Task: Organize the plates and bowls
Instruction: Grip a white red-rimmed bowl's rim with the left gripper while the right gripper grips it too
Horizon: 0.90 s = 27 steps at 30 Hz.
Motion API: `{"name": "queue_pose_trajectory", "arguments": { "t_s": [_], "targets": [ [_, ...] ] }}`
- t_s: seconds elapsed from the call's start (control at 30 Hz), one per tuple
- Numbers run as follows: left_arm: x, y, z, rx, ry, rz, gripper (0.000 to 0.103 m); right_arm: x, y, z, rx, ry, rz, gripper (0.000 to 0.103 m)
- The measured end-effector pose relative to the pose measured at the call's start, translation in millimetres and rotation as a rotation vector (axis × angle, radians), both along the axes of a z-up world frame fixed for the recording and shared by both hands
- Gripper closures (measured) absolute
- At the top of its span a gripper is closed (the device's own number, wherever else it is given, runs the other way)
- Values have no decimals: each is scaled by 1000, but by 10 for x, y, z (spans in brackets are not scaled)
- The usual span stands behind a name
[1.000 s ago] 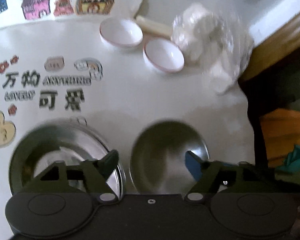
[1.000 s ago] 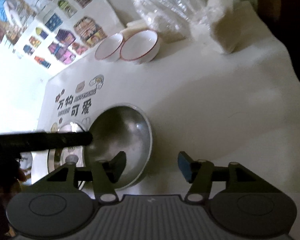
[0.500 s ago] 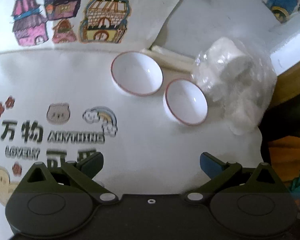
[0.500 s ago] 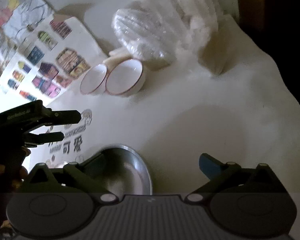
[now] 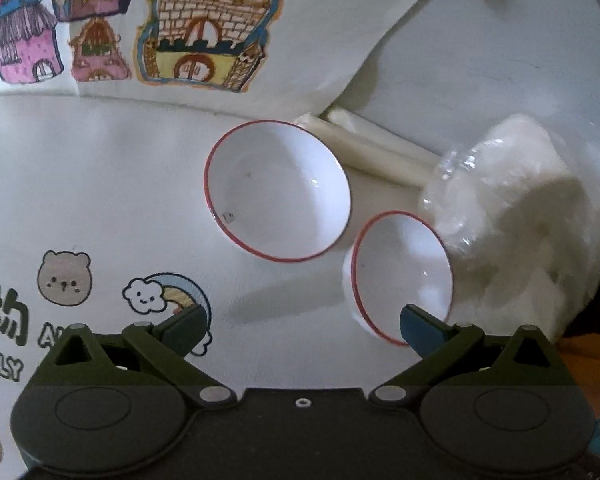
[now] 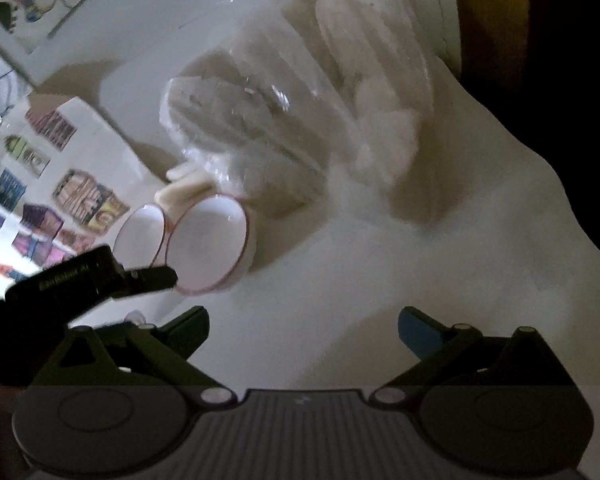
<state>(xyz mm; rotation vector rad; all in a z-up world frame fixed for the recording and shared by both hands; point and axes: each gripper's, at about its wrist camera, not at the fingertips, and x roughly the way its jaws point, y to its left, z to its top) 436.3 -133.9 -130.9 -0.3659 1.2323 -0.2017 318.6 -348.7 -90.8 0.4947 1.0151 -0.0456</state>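
Note:
Two white bowls with red rims stand side by side on the white table. In the left wrist view the left bowl [image 5: 278, 190] lies ahead and the right bowl [image 5: 400, 268] sits just before my left gripper's blue fingertip. My left gripper [image 5: 302, 326] is open and empty. In the right wrist view the near bowl [image 6: 208, 242] and the far bowl [image 6: 140, 236] show at centre left, with the left gripper's dark fingers [image 6: 152, 278] reaching the near bowl's rim. My right gripper [image 6: 302, 326] is open and empty over bare table. The steel bowls are out of view.
A clear plastic bag of white stuff [image 5: 516, 220] [image 6: 300, 120] lies right behind the bowls. Cream rolls [image 5: 376, 148] lie behind them. A paper with coloured house drawings [image 5: 160, 28] leans at the back. The table's right edge [image 6: 560, 200] drops into darkness.
Both grippers moved forward, away from the steel bowls, which left view. The left gripper came close to the red-rimmed bowls. Both stayed open.

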Motion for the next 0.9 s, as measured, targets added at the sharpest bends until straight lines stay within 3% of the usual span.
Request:
{"name": "queue_pose_trajectory", "arguments": {
  "t_s": [0.3, 0.57, 0.67, 0.83, 0.9],
  "targets": [
    [87, -29, -38, 28, 5, 16, 1, 410, 76, -95, -1, 3, 21, 8],
    [86, -77, -23, 46, -5, 5, 20, 607, 182, -161, 6, 17, 53, 31],
    [83, -55, -8, 24, -10, -1, 31, 637, 193, -180, 9, 21, 66, 39],
    [106, -60, -39, -30, -9, -14, 62, 731, 254, -236, 37, 18, 85, 55],
    [116, -71, -62, -46, -8, -14, 69, 758, 262, -251, 47, 16, 93, 60]
  ]
}}
